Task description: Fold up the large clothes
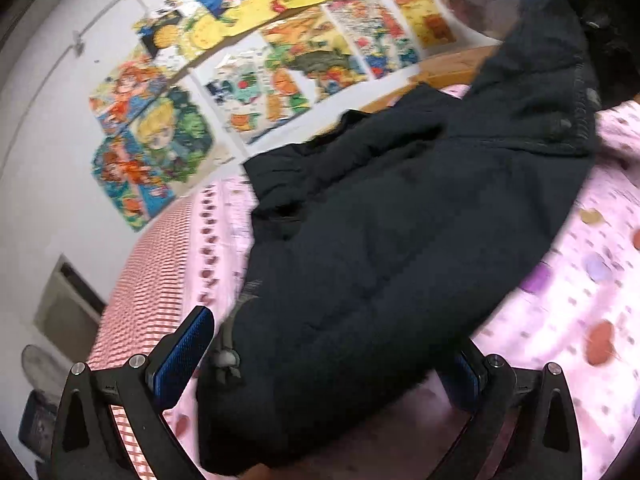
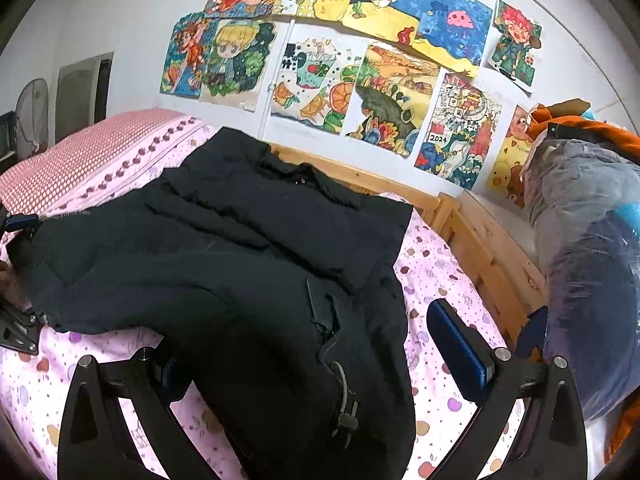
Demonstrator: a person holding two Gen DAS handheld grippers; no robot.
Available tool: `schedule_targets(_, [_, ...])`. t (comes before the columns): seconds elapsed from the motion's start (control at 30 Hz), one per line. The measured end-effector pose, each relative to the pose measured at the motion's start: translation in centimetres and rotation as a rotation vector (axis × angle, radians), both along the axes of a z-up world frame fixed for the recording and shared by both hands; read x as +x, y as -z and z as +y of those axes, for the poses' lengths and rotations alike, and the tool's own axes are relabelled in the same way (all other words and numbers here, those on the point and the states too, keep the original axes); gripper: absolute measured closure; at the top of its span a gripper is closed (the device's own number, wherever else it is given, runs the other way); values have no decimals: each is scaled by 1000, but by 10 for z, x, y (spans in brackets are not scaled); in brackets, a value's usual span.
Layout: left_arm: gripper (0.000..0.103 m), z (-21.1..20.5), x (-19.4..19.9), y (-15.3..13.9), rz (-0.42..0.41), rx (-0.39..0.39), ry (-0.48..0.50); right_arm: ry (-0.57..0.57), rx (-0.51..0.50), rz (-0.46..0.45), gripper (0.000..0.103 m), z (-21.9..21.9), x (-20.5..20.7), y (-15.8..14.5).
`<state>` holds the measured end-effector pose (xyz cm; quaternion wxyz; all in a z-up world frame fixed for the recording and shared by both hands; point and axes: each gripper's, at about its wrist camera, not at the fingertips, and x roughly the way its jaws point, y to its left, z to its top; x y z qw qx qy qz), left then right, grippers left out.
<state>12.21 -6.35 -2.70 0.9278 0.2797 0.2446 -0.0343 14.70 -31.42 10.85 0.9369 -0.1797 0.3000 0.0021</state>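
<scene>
Pink dotted sheet (image 2: pixel 436 280) covers bed, bare strip right of jacket up to wooden bed frame (image 2: pixel 480 240), more bare sheet near left. Black padded jacket (image 2: pixel 248 248) lies spread across bed middle, far edge near frame, near hem between both tools. Clear plastic bag (image 2: pixel 592 264) at right edge holds dark and grey bundled fabric. Right gripper (image 2: pixel 320 356) spread wide, jacket hem draped between fingers, not pinched. Left gripper (image 1: pixel 332 352) likewise wide apart astride jacket edge; drawcord toggle (image 1: pixel 226 358) beside its left finger.
</scene>
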Motion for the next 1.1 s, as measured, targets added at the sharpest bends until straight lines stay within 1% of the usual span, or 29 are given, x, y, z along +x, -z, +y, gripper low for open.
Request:
schedule_targets(0.07, [0,8,1,-11,-23,-48,-6,-4,-1,-10,2,-1,0,-1])
schedule_targets(0.1, [1,12,1,-16,-41,-58,-8,-9,-9,-12,2,-1,-1,0])
schedule_targets(0.17, [7,15,2,-28,-86,-60,-8,-18,-32,-8,2,0,-2,2])
schedule_targets(0.23, [11,15,5,-44,-117,-59,-5,-24,-74,-24,2,2,-4,2])
schedule_targets(0.27, [16,15,7,-48,-118,-61,-3,-25,-94,-36,2,3,-5,0])
schedule_targets(0.33, [22,12,14,-58,-119,-63,4,-23,-132,-62,2,6,-10,1])
schedule_targets(0.43, [28,6,22,-65,-122,-55,-6,-32,-158,-71,2,9,-17,8])
schedule_targets(0.5, [37,3,27,-66,-110,-59,-11,-49,-163,-60,2,11,-23,16])
schedule_targets(0.57, [53,0,29,-66,-86,-73,-7,-80,-167,-28,2,14,-31,27])
schedule_targets(0.63, [60,-3,30,-65,-63,-81,-6,-112,-190,18,2,19,-42,45])
schedule_targets(0.73, [64,-6,26,-56,-61,-64,-3,-116,-247,86,4,28,-55,75])
schedule_targets(0.77, [66,-6,26,-53,-56,-58,-2,-108,-268,103,8,30,-58,83])
schedule_targets(0.8, [68,-5,27,-50,-40,-56,-5,-98,-278,114,26,31,-60,91])
schedule_targets(0.83, [69,-3,28,-48,-18,-61,-8,-92,-269,120,48,30,-61,93])
schedule_targets(0.9, [69,-1,27,-47,13,-85,-15,-65,-230,124,66,26,-62,90])
schedule_targets(0.93, [69,-1,27,-48,26,-94,-25,-55,-207,113,68,24,-64,86])
schedule_targets(0.97, [70,-2,27,-49,37,-94,-34,-44,-164,99,68,19,-64,79])
schedule_targets(1.03, [70,-5,26,-51,52,-97,-49,-33,-106,101,72,11,-62,70])
schedule_targets(1.07, [72,-7,26,-53,56,-102,-53,-25,-69,92,74,5,-61,60])
schedule_targets(1.1, [74,-8,26,-55,63,-107,-52,-19,-46,84,79,0,-59,55])
